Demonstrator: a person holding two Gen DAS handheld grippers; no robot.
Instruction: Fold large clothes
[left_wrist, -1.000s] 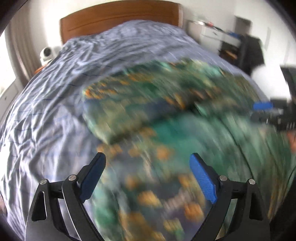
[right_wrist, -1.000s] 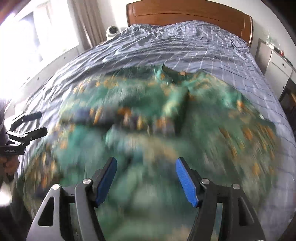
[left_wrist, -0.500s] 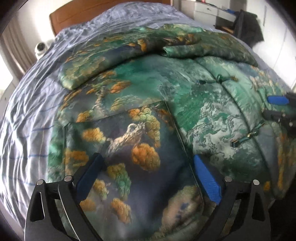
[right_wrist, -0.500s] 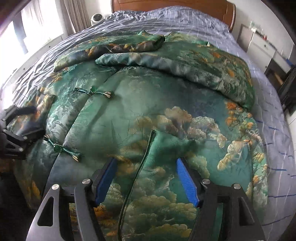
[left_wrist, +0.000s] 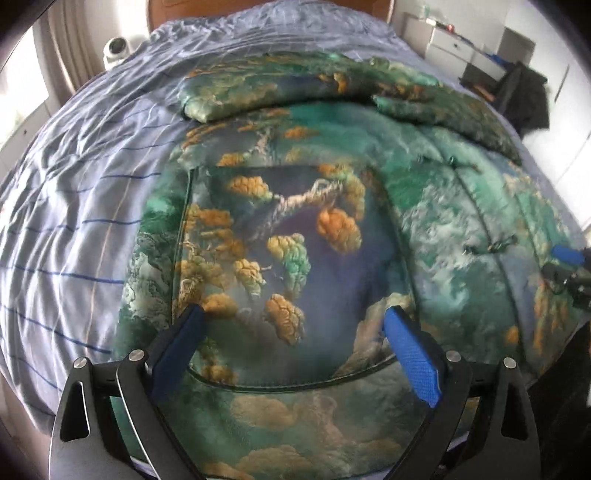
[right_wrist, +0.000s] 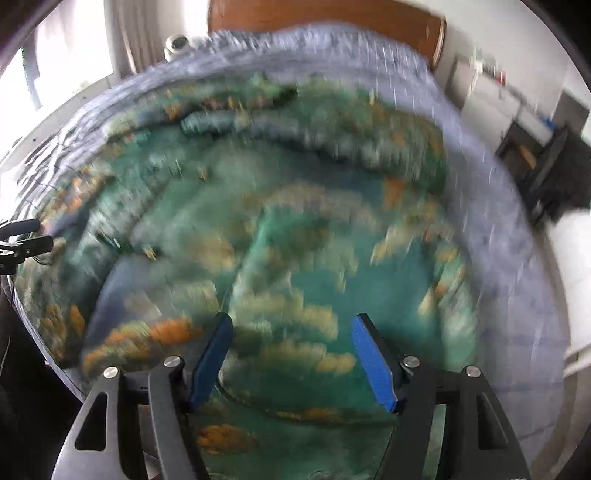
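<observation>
Hovering both grippers over the padded jacket (left_wrist: 424, 192), spread front-up across the striped bedsheet (left_wrist: 74, 206), sleeves already folded over at the far end. Left gripper (left_wrist: 291, 321) is released, jaws wide above the near-left patch pocket (left_wrist: 288, 258); right gripper (right_wrist: 290, 328) is released too, view motion-blurred. Jacket looks quilted, bulky, satin-slick: likely soft but springy, so it may slide. Judging best hold is the near hem (left_wrist: 295, 387) corners, pinching through both layers.
</observation>
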